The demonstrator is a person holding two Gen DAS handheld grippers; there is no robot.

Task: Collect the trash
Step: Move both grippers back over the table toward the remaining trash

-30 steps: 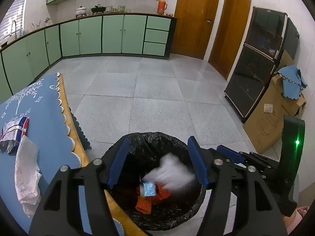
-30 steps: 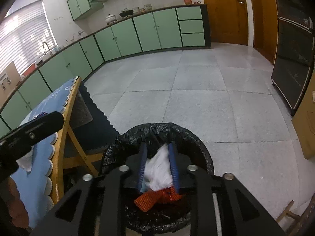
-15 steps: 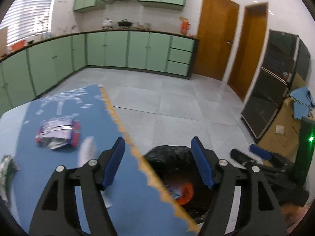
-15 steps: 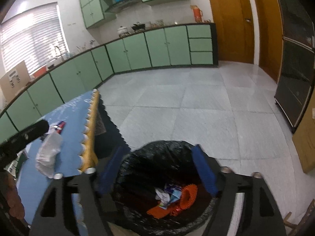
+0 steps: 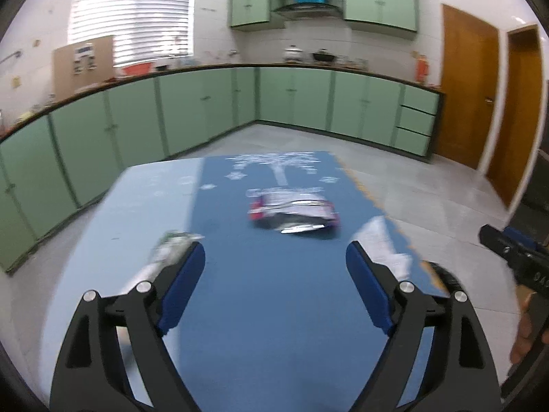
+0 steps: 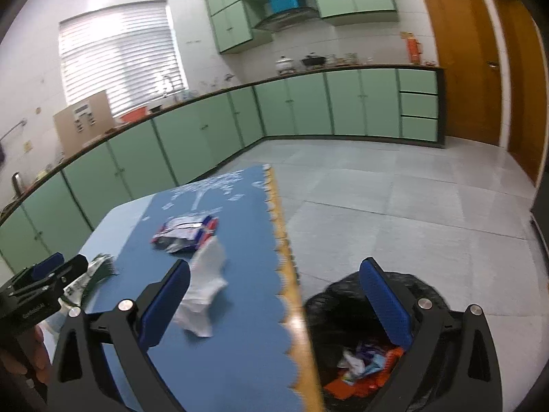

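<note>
left wrist: left gripper (image 5: 274, 271) fingers apart over table (image 5: 260, 309) | right gripper (image 6: 274, 292) fingers apart, empty

1. The left gripper (image 5: 274, 274) has glossy black angular arms with triangular cut-outs, silver round screws, and blue ribbed pads (image 5: 182, 288).
2. The right gripper (image 6: 274, 295) looks identical; small white lettering marks its black body.
3. Bare skin shows on the hand (image 6: 36, 360).

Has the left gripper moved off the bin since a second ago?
Yes. The left gripper, open, then hung over the trash bin; now it has swung left over the blue table, the bin at its right.
</note>
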